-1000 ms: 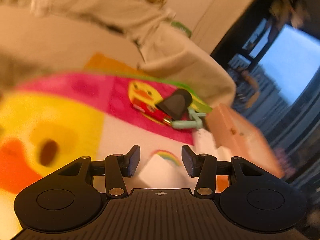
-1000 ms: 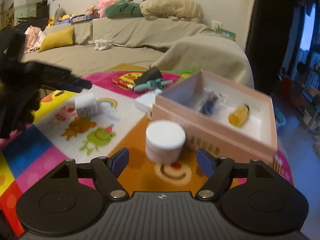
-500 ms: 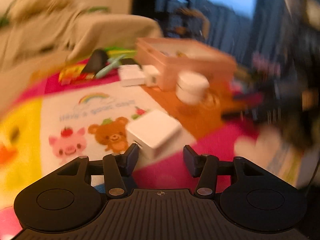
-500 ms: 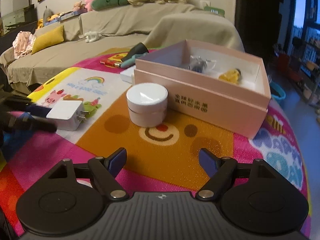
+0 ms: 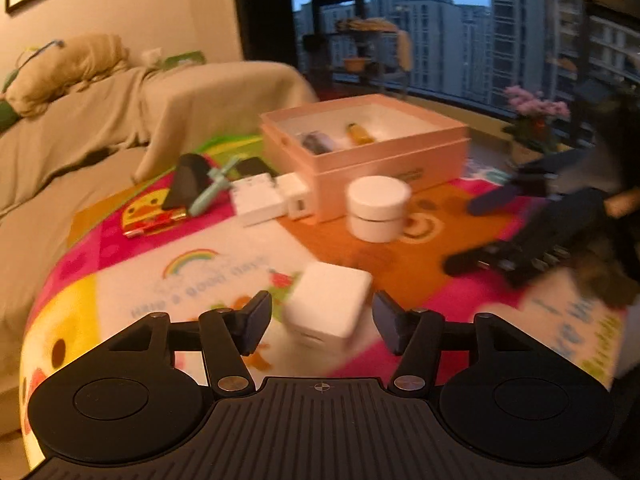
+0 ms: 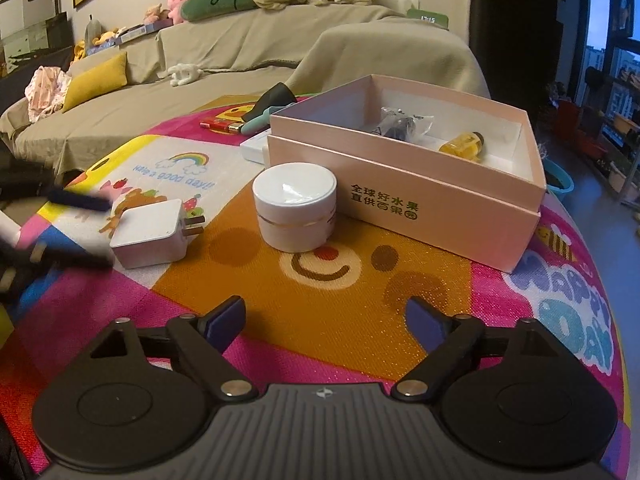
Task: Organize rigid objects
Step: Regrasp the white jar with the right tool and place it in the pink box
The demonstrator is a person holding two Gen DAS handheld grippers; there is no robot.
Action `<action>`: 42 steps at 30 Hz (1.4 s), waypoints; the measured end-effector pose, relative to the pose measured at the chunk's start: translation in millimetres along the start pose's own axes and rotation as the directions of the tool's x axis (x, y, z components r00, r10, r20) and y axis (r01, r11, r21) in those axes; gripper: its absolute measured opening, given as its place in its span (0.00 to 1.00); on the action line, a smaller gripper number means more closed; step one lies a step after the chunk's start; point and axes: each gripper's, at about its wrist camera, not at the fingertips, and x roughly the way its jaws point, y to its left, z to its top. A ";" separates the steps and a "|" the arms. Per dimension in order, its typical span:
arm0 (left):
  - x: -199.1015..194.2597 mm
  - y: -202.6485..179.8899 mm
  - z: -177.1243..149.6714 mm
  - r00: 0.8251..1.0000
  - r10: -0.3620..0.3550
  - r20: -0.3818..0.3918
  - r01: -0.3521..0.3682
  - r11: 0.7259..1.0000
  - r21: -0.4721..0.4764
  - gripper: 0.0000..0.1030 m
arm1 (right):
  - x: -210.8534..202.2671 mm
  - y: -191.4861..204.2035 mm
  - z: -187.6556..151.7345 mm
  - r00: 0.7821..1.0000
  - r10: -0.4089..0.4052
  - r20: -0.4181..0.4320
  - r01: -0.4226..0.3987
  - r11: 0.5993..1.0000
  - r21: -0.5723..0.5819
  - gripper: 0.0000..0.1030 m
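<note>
My left gripper (image 5: 322, 316) is spread wide around the white plug adapter (image 5: 330, 306), low in the frame's centre, its fingers not touching it. The adapter lies flat on the colourful cartoon mat (image 6: 340, 280). My right gripper (image 6: 325, 322) is wide open and holds nothing, at the frame's lower centre, facing the round white jar (image 6: 295, 205) just beside the pink box (image 6: 404, 196) at centre right.

black ribbed tongs (image 5: 322, 318), round side discs, silver screws, dark blue pads (image 6: 226, 320)
</note>
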 end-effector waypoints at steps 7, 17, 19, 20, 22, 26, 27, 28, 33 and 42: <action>37.0 -2.2 2.3 0.998 -0.054 -0.042 0.054 0.998 -0.009 0.60 | 0.0 -0.1 12.6 0.999 -0.009 0.034 0.008 0.999 0.044 0.87; 20.1 1.1 -10.7 0.999 -0.027 -0.027 0.025 0.995 -0.098 0.48 | 35.5 24.6 63.0 1.000 -0.003 0.029 0.005 0.998 -0.058 0.53; 14.4 -7.6 -8.7 1.000 -0.012 -0.005 0.011 0.998 -0.060 0.48 | 23.1 22.5 60.0 0.999 0.007 0.036 -0.004 0.998 -0.062 0.53; 10.4 -11.4 -5.0 1.000 -0.013 0.012 0.014 0.999 -0.050 0.48 | 14.8 20.1 56.2 0.999 0.007 0.040 -0.005 0.998 -0.061 0.53; 5.2 -15.9 10.0 0.999 -0.025 0.045 0.026 0.999 -0.042 0.48 | -4.1 12.0 45.1 0.999 0.001 0.050 0.002 0.998 -0.056 0.53; 13.9 -24.5 64.2 0.993 -0.054 0.109 0.056 0.998 -0.016 0.48 | -44.7 -8.1 20.7 0.995 -0.039 0.090 0.043 0.998 -0.049 0.53; 21.0 -28.2 81.0 0.990 -0.064 0.125 0.066 0.998 -0.009 0.48 | -53.7 -13.8 15.3 0.993 -0.054 0.102 0.058 0.998 -0.038 0.53; 29.5 -33.3 99.5 0.987 -0.071 0.144 0.072 0.997 0.001 0.48 | -60.3 -18.9 11.7 0.992 -0.067 0.111 0.070 0.997 -0.027 0.53; 86.9 -47.7 173.3 0.974 -0.103 0.203 0.122 0.989 -0.082 0.48 | -83.2 -41.7 -1.5 0.980 -0.113 0.163 0.110 0.994 0.026 0.53; 138.3 -35.5 153.5 0.984 -0.156 0.083 0.171 0.962 -0.214 0.46 | -82.6 -71.7 -17.0 0.977 -0.148 0.155 0.136 0.987 0.084 0.53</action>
